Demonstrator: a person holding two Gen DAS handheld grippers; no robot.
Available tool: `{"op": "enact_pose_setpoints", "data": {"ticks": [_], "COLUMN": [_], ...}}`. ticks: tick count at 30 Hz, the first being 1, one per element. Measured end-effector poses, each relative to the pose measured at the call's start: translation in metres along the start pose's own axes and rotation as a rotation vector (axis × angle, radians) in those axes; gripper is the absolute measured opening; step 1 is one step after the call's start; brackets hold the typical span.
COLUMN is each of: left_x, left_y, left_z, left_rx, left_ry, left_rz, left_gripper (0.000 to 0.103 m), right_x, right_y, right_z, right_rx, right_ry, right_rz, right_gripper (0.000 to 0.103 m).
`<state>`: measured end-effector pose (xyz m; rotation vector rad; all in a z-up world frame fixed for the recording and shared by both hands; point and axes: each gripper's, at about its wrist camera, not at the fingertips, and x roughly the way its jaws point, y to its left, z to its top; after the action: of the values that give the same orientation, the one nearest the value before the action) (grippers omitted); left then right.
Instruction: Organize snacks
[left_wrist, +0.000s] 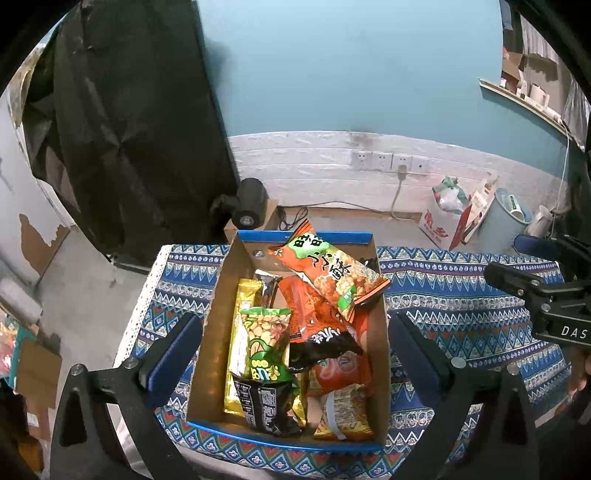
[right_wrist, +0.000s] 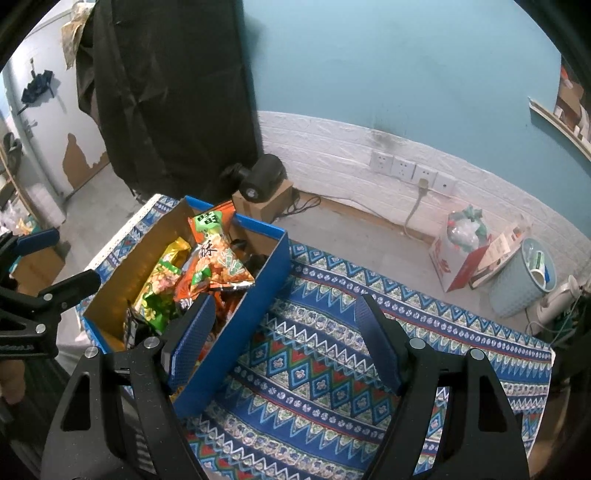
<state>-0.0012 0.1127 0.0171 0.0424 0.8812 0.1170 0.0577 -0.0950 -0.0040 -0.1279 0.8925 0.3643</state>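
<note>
The left camera sits on the left gripper (left_wrist: 295, 354), close above the box (left_wrist: 207, 332), and looks down and forward into it, with the blue wall (left_wrist: 351, 66) far behind. The right camera sits on the right gripper (right_wrist: 286, 345), near the cloth (right_wrist: 332, 387), and looks down beside the box's right side. Both see the box, the cloth, the wall and the bin (right_wrist: 524, 280).

One box (left_wrist: 210, 332), about seven snack packets (left_wrist: 328, 273), two grippers (left_wrist: 295, 354)
</note>
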Motion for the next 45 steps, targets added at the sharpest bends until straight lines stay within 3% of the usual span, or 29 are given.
{"op": "enact_pose_setpoints", "data": {"ticks": [45], "left_x": [0.001], "left_y": [-0.0027], "left_z": [-0.0006], "left_rx": [0.004], "left_ry": [0.034], "left_rz": [-0.004], "left_gripper": [0.102], "right_x": [-0.0035], "right_y": [-0.0006], "right_z": [-0.0039], "right_rx": [-0.01], "right_ry": [0.001], "right_rz": [0.004], "right_gripper": [0.077]}}
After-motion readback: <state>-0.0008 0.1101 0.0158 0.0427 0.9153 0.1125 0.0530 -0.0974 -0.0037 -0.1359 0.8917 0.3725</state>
